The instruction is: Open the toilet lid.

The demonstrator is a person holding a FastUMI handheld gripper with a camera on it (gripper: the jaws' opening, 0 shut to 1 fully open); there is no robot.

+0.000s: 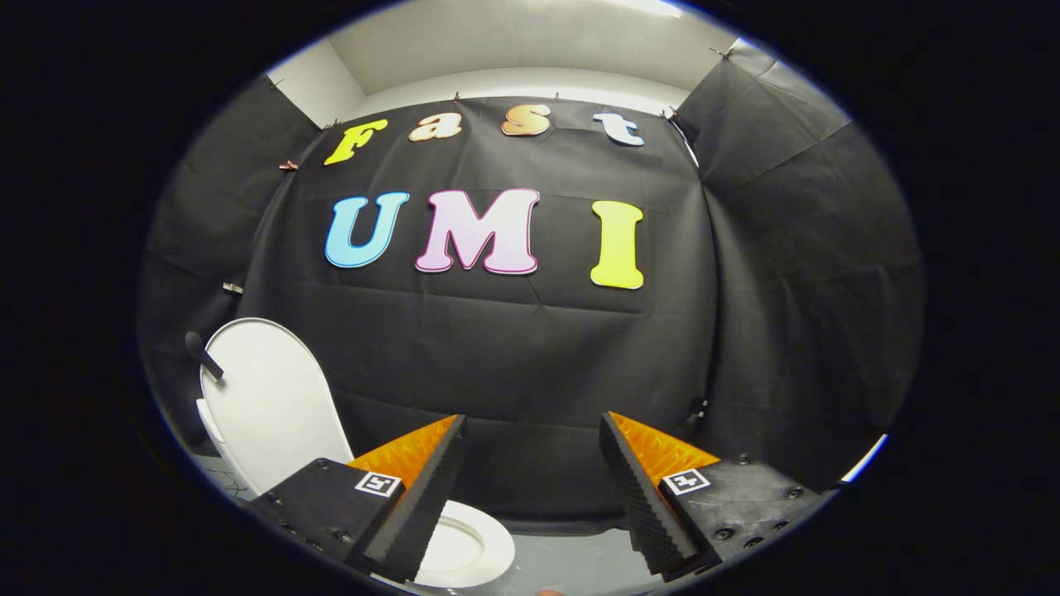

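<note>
Toilet lid (269, 397): upright, far left, leaning back so the seat (472, 546) lies exposed. Gripper (530, 497): jaws wide, empty.

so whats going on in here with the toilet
A person holds a two-finger gripper in a booth hung with black cloth. Its fingers are spread apart with nothing between them. The white oval toilet lid already stands upright, off to the side of the left finger, and the white toilet seat lies open just beyond that finger. The gripper touches neither.
</note>
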